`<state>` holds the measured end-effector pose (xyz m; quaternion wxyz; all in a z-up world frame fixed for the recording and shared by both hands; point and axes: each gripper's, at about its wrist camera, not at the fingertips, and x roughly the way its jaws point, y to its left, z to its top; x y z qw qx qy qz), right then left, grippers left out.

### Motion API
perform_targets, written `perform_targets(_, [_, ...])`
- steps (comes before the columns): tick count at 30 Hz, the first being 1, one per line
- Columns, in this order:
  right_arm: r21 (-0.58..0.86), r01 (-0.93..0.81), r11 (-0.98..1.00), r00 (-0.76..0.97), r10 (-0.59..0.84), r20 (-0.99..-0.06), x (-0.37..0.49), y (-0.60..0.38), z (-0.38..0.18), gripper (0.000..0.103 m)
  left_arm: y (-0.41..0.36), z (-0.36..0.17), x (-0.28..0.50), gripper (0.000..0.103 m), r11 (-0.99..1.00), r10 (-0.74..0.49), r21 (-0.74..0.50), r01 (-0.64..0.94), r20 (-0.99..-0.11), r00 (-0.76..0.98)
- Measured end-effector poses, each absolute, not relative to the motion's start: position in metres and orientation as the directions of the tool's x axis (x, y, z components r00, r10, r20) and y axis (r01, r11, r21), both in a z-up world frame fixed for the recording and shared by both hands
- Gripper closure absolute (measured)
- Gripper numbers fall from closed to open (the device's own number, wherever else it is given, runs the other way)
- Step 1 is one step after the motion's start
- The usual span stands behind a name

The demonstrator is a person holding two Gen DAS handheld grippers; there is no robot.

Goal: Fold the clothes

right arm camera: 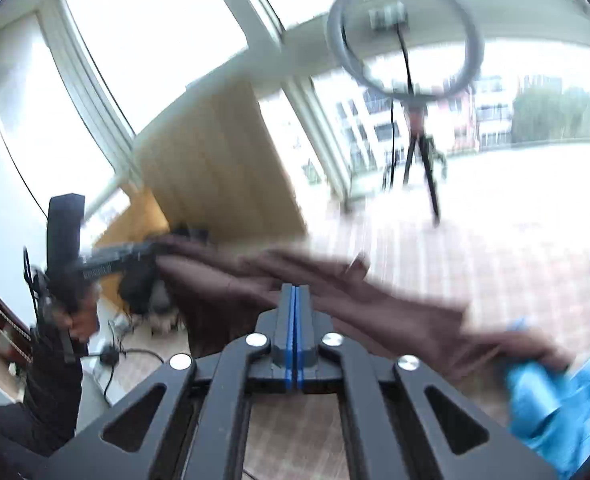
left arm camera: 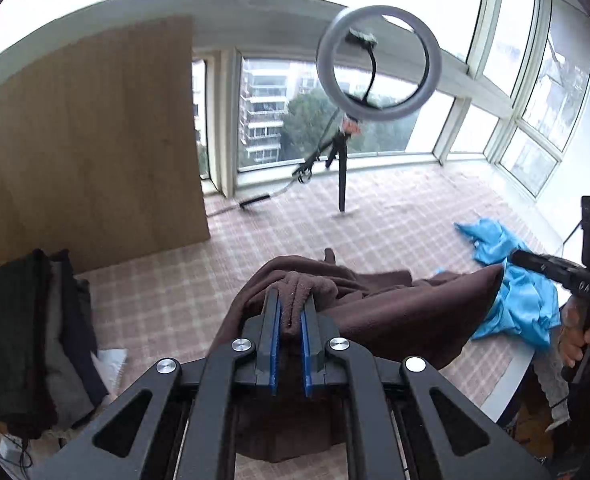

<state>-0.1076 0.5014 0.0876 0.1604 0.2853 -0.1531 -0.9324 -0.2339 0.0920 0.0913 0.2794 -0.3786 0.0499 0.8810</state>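
Note:
A brown fleece garment (left arm camera: 395, 312) hangs stretched above the checked table between both grippers. My left gripper (left arm camera: 291, 300) is shut on a bunched fold of it. In the left wrist view my right gripper (left arm camera: 513, 258) holds the garment's far corner at the right. In the blurred right wrist view my right gripper (right arm camera: 293, 292) has its jaws pressed together on the brown garment (right arm camera: 375, 304), and my left gripper (right arm camera: 151, 246) holds the other end at the left. A blue garment (left arm camera: 519, 288) lies crumpled on the table at the right, and it also shows in the right wrist view (right arm camera: 567, 400).
A stack of dark folded clothes (left arm camera: 35, 340) sits at the table's left edge. A wooden board (left arm camera: 87, 152) stands at the back left. A ring light on a tripod (left arm camera: 379, 64) stands at the back by the windows. The checked tablecloth (left arm camera: 375, 220) covers the table.

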Motion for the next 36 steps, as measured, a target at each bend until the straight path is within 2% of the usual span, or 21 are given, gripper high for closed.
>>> perform_targets(3, [0.355,0.287,-0.89,-0.823,-0.419,-0.385,-0.087,0.513,0.155,0.103,0.069,0.118,-0.227,0.095,-0.852,0.445,-0.105,-0.512,-0.659,-0.606])
perform_targets(5, [0.302,0.245,-0.921,-0.847,-0.355,-0.395,-0.086,0.511,0.172,0.102,0.06,0.124,-0.228,0.094,-0.859,0.429,-0.079,-0.506,-0.652,-0.625])
perform_targets(7, [0.247,0.235,-0.94,-0.819,-0.329,-0.47,-0.101,0.498,0.161,0.1,0.061,0.103,-0.25,0.088,-0.877,0.343,0.0,-0.48,-0.699,-0.628])
perform_targets(10, [0.28,0.226,-0.933,-0.707,-0.355,-0.612,-0.129,0.476,0.103,0.08,0.057,0.044,-0.297,0.085,-0.917,0.099,0.161,-0.364,-0.793,-0.601])
perform_targets(11, [0.3,0.241,-0.923,-0.65,-0.383,-0.657,-0.137,0.466,0.078,0.071,0.049,0.023,-0.311,0.085,-0.929,0.033,0.184,-0.321,-0.823,-0.568])
perform_targets(13, [0.327,0.262,-0.908,-0.541,-0.419,-0.729,-0.151,0.435,0.029,0.067,0.028,-0.001,-0.321,0.085,-0.951,-0.008,0.163,-0.262,-0.861,-0.508])
perform_targets(17, [0.308,0.383,-0.871,-0.377,-0.451,-0.809,-0.152,0.363,-0.044,0.067,-0.017,-0.004,-0.284,0.083,-0.975,0.1,0.018,-0.221,-0.853,-0.512])
perform_targets(20, [0.246,0.499,-0.831,-0.307,-0.435,-0.846,-0.15,0.31,-0.074,0.066,-0.039,-0.007,-0.242,0.079,-0.975,0.132,-0.018,-0.221,-0.848,-0.513])
perform_targets(22, [0.154,0.588,-0.794,-0.311,-0.398,-0.863,-0.149,0.274,-0.079,0.057,-0.05,-0.016,-0.215,0.079,-0.974,0.15,-0.04,-0.224,-0.852,-0.502])
perform_targets(23, [0.102,0.623,-0.776,-0.322,-0.373,-0.87,-0.15,0.258,-0.081,0.047,-0.053,-0.023,-0.203,0.079,-0.973,0.16,-0.053,-0.225,-0.858,-0.489])
perform_targets(24, [0.043,0.645,-0.763,-0.344,-0.34,-0.875,-0.153,0.247,-0.084,0.045,-0.055,-0.032,-0.192,0.079,-0.971,0.174,-0.07,-0.229,-0.863,-0.473])
perform_targets(26, [-0.061,0.681,-0.73,-0.381,-0.281,-0.881,-0.159,0.226,-0.089,0.045,-0.051,-0.05,-0.175,0.079,-0.961,0.214,-0.106,-0.256,-0.871,-0.442])
perform_targets(28, [-0.097,0.698,-0.71,-0.372,-0.245,-0.895,-0.168,0.22,-0.095,0.048,-0.036,-0.071,-0.163,0.078,-0.946,0.245,-0.124,-0.301,-0.881,-0.405])
perform_targets(30, [-0.042,0.671,-0.74,-0.335,-0.252,-0.908,-0.185,0.232,-0.093,0.088,-0.013,-0.088,-0.154,0.077,-0.92,0.286,-0.142,-0.366,-0.881,-0.377])
perform_targets(32, [0.023,0.625,-0.78,-0.318,-0.282,-0.905,-0.2,0.251,-0.084,0.093,0.014,-0.102,-0.154,0.07,-0.901,0.272,-0.092,-0.424,-0.881,-0.387])
perform_targets(36, [0.088,0.549,-0.831,-0.34,-0.319,-0.885,-0.217,0.29,-0.061,0.095,0.047,-0.124,-0.174,0.069,-0.899,0.199,0.013,-0.438,-0.879,-0.434])
